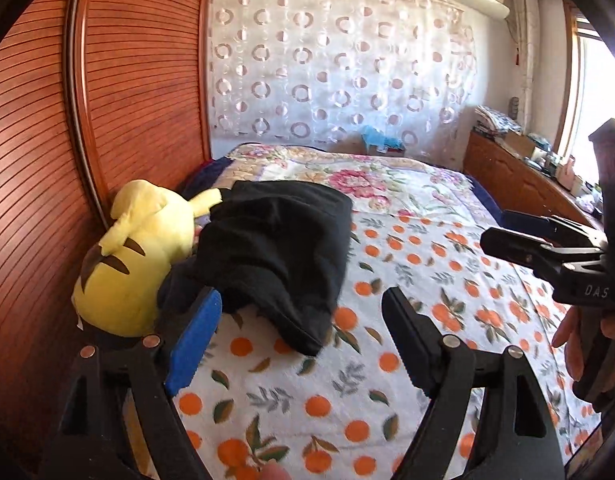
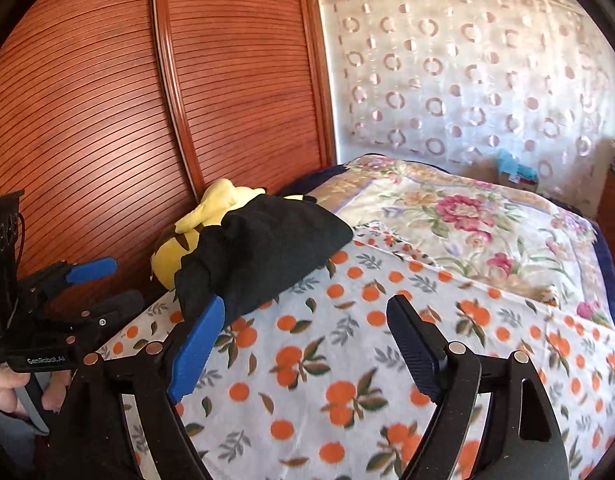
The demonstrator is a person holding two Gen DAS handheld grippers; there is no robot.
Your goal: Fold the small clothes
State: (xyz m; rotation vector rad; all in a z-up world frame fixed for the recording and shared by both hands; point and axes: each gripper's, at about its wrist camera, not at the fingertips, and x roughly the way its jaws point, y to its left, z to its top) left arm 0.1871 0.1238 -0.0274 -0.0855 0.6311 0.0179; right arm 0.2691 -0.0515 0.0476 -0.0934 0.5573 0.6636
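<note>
Looking left to right, we see a yellow plush (image 1: 135, 256), then the black garment (image 1: 275, 256) bunched against it, running near-left to far-right. Our left gripper (image 1: 303, 340) gapes empty, nearer it; our right gripper (image 2: 307, 344) gapes empty too, further right.
</note>
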